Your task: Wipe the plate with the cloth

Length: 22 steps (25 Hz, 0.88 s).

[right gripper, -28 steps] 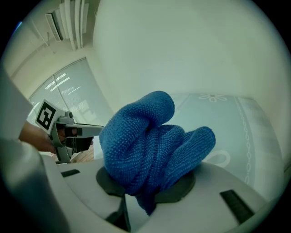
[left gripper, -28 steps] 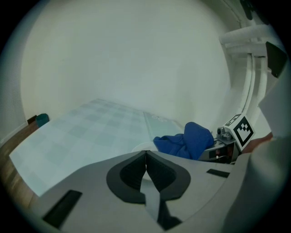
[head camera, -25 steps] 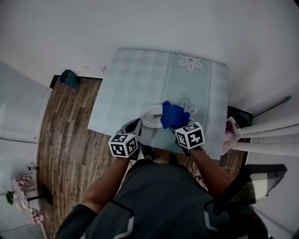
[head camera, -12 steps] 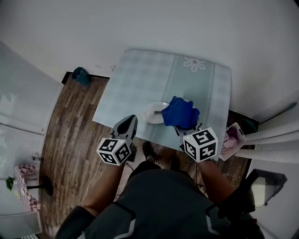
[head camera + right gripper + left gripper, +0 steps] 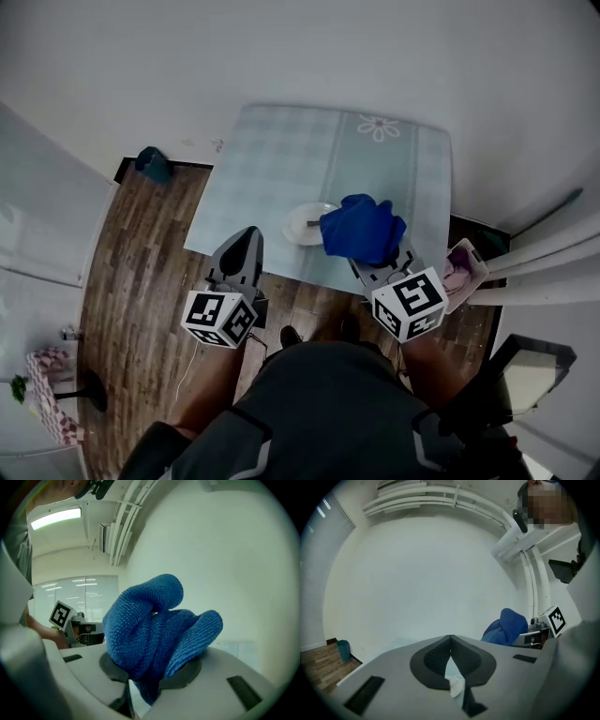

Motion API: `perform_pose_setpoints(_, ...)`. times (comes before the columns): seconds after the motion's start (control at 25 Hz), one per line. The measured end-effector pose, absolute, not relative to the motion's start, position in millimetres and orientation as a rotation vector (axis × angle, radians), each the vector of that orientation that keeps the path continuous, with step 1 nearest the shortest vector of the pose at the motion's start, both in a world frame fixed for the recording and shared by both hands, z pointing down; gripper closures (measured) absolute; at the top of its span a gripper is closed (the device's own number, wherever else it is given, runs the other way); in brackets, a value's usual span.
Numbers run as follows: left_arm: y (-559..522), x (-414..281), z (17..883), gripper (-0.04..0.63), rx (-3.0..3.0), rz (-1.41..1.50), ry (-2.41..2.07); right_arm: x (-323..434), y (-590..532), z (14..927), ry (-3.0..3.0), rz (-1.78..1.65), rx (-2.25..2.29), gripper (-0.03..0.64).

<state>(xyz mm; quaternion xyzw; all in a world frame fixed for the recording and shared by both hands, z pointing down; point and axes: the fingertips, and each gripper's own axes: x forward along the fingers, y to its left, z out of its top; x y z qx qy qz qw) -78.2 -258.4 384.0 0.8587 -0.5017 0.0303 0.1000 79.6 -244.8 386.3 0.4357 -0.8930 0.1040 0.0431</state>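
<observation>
I see the plate [image 5: 302, 225], white, on the table [image 5: 272, 169], close to the edge nearest me. A small dark mark lies on the plate; I cannot tell what it is.

My right gripper [image 5: 151, 670] has its jaws clamped on the cloth [image 5: 364, 228], a bunched blue towel. Its folds swell up and out past the pads in the right gripper view. From the head view the cloth sits at the plate's right side and covers its right rim. Whether it touches the plate there I cannot tell. The gripper's marker cube is to the right of the plate, nearer to me, off the table edge.

My left gripper [image 5: 450, 639] is to the left of the plate, also nearer to me, its tip near the table's near left edge. Its jaws meet at the tips with nothing between them; only a thin slit shows lower down between the pads. It is apart from the plate.

Far to the plate's left, a teal bucket [image 5: 150, 161] stands on the wood floor [image 5: 141, 253] by the wall.
</observation>
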Motion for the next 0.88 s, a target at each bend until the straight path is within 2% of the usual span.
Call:
perform_pose_setpoints(0.2,-258,-87,365,0.586,2.567,0.015,-1.454,71,-236,374,-2.718,0.328,1.416,0.499)
perform_pose_setpoints(0.88,-241,-119,353,0.586,2.655,0.027,-1.339,41,-214,353,-2.616,0.285,1.557,0.5)
